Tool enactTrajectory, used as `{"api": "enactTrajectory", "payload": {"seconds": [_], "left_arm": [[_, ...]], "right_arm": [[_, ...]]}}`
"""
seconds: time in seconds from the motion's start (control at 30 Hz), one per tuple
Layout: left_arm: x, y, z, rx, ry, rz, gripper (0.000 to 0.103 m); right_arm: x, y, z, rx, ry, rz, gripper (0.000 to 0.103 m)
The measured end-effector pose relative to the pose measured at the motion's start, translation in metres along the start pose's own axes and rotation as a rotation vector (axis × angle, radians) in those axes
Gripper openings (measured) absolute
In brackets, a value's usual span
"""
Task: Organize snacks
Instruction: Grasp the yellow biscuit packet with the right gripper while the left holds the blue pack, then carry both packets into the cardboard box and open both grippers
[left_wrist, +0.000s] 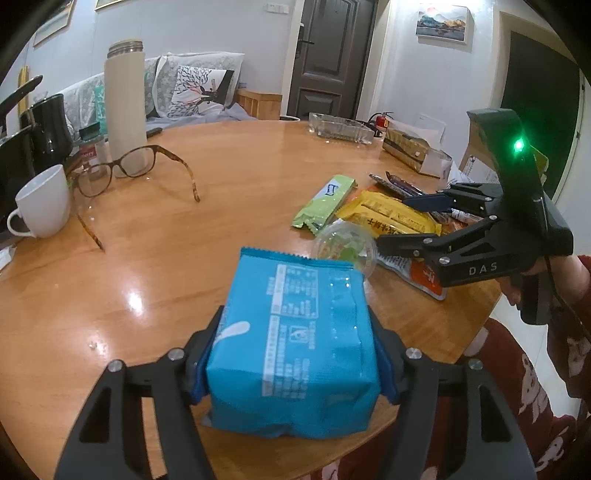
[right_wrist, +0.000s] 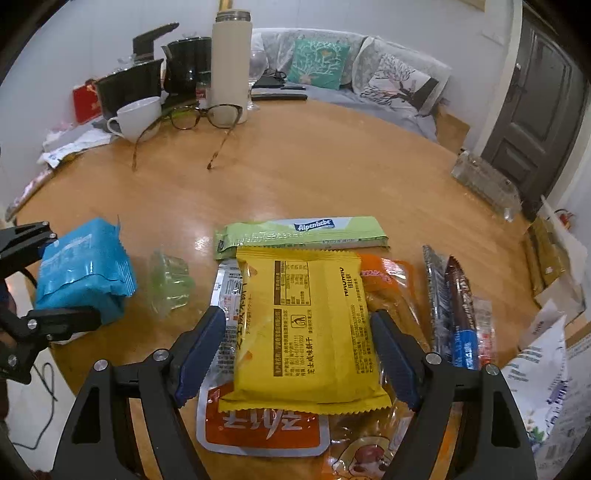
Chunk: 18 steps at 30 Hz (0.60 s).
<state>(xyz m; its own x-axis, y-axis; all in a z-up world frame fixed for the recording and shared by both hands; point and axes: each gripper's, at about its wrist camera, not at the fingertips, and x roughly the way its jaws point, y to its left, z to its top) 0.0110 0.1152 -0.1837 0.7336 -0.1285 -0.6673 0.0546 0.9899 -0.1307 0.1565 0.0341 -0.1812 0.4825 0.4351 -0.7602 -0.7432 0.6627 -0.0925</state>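
Note:
My left gripper (left_wrist: 295, 362) is shut on a blue snack packet (left_wrist: 295, 347), held just above the round wooden table (left_wrist: 221, 206); the packet also shows in the right wrist view (right_wrist: 83, 271). My right gripper (right_wrist: 299, 350) is open, its jaws on either side of a yellow biscuit packet (right_wrist: 306, 325) without touching it. That packet lies on a pile: a green Alpenliebe stick (right_wrist: 303, 232), an orange-and-white pouch (right_wrist: 258, 428), an orange packet (right_wrist: 388, 284) and dark bars (right_wrist: 458, 306). A clear jelly cup (right_wrist: 171, 282) lies between the blue packet and the pile.
Glasses (left_wrist: 122, 173), a white mug (left_wrist: 42, 201), a tall beige flask (left_wrist: 125, 99) and black kettles (left_wrist: 48, 125) stand at the table's far left. A glass ashtray (left_wrist: 340, 127) and a tissue box (left_wrist: 413, 151) sit at the far right.

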Motion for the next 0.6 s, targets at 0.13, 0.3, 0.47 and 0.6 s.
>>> {"api": "enactTrajectory", "payload": {"seconds": [0.13, 0.3, 0.47, 0.6], "left_arm": [[0.0, 0.0, 0.003, 0.0, -0.003, 0.007, 0.064], [-0.011, 0.0, 0.011, -0.003, -0.028, 0.018, 0.064], [-0.034, -0.009, 0.036, 0.02, -0.085, 0.032, 0.064], [-0.056, -0.034, 0.068, 0.074, -0.142, 0.032, 0.064]], "right_arm": [[0.003, -0.007, -0.002, 0.021, 0.01, 0.057, 0.066], [-0.007, -0.008, -0.003, 0.042, -0.018, 0.085, 0.066], [-0.035, -0.01, 0.003, 0.041, -0.067, 0.107, 0.066], [-0.084, -0.016, 0.009, 0.032, -0.16, 0.122, 0.066]]}}
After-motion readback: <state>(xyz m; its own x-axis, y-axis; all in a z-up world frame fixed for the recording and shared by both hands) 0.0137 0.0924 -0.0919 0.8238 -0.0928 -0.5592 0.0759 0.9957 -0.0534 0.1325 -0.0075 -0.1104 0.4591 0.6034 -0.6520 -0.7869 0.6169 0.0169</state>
